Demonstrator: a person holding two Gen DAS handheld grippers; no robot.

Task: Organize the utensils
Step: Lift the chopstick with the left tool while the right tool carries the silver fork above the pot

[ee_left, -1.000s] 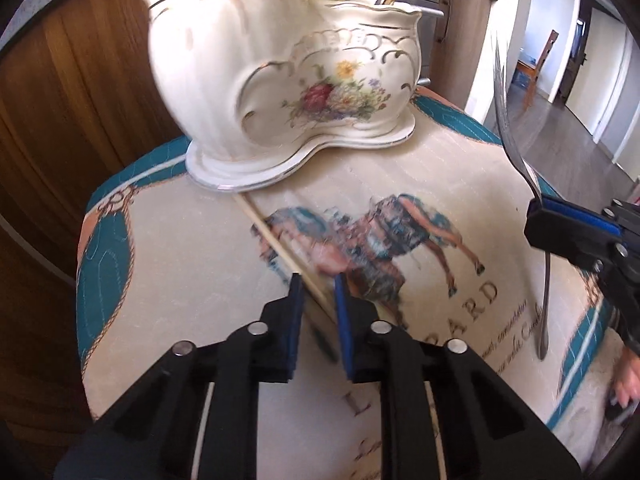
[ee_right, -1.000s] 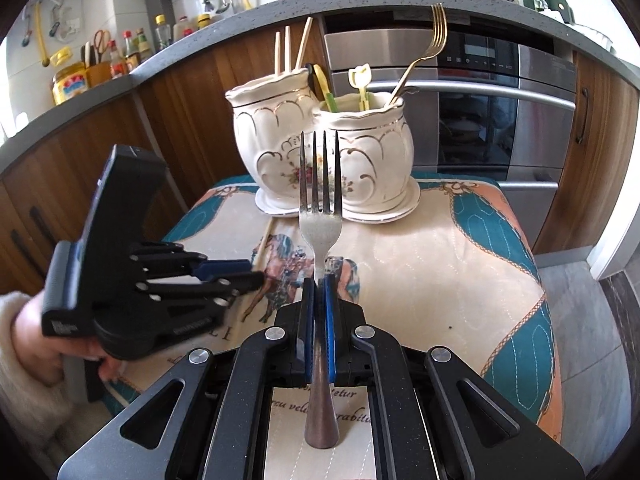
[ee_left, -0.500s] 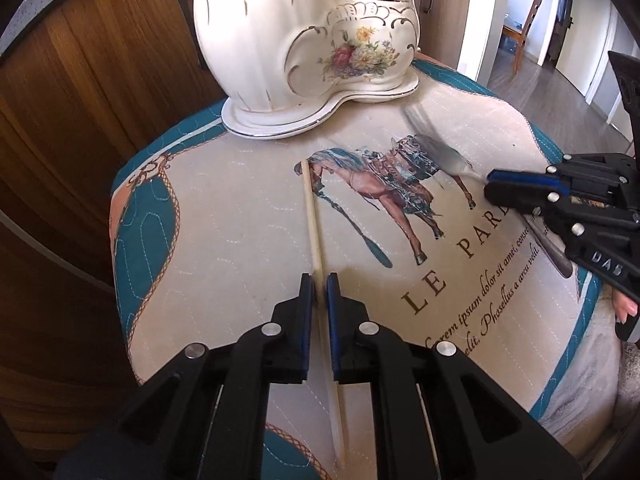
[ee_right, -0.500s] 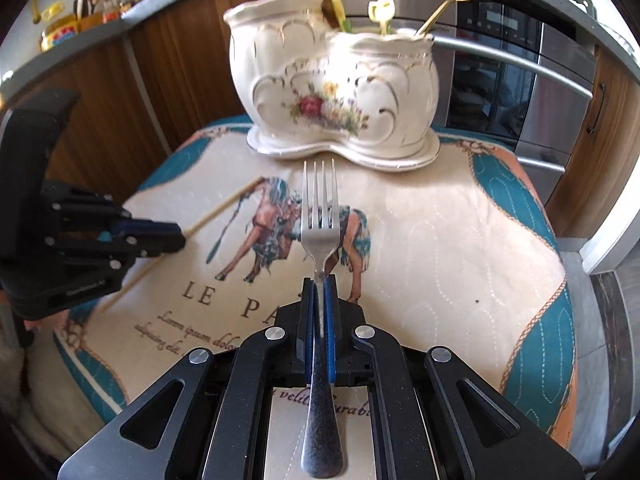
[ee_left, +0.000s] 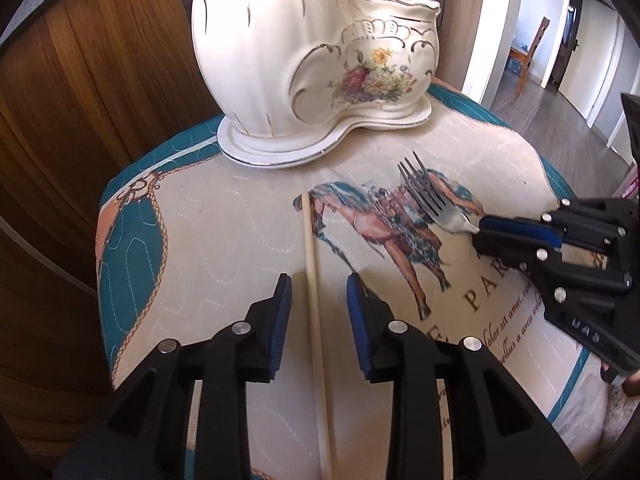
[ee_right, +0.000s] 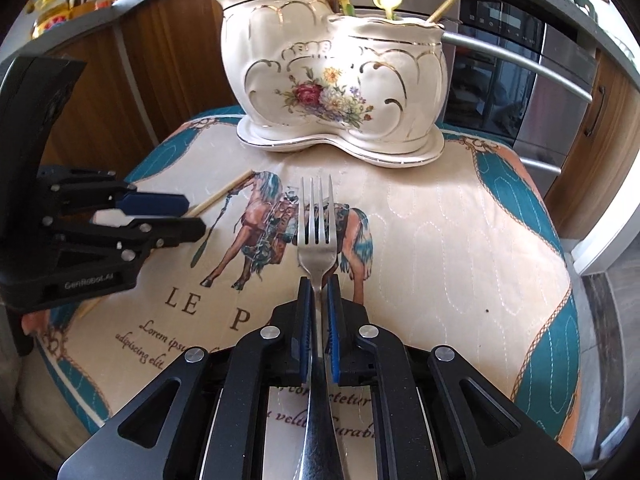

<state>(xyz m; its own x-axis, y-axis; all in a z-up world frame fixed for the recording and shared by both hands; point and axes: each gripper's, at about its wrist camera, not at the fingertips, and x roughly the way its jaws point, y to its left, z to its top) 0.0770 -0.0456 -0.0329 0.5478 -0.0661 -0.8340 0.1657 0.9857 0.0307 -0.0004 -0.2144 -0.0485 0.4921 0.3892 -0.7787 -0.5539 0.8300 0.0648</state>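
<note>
A wooden chopstick (ee_left: pixel 307 220) lies on the horse-print cloth (ee_left: pixel 224 240), running between the fingers of my left gripper (ee_left: pixel 316 280). Those jaws are opening and the pads stand clear of the stick. My right gripper (ee_right: pixel 318 280) is shut on the neck of a steel fork (ee_right: pixel 318 248), tines forward, low over the cloth. In the left wrist view the fork (ee_left: pixel 428 196) and right gripper (ee_left: pixel 478 236) come in from the right. The white flowered ceramic holder (ee_right: pixel 336 72) stands behind, holding several utensils. The right wrist view shows my left gripper (ee_right: pixel 194 216) over the chopstick (ee_right: pixel 224 194).
The cloth (ee_right: pixel 460 240) covers a small rounded table with edges close on all sides. Wooden cabinet doors (ee_left: pixel 100 80) stand behind and to the left. An oven (ee_right: pixel 520 60) with a bar handle is at the back right. A chair (ee_left: pixel 532 52) stands in the far room.
My left jaws have parted from the chopstick, which now rests on the cloth. My right gripper has tipped the fork forward and brought it down near the cloth.
</note>
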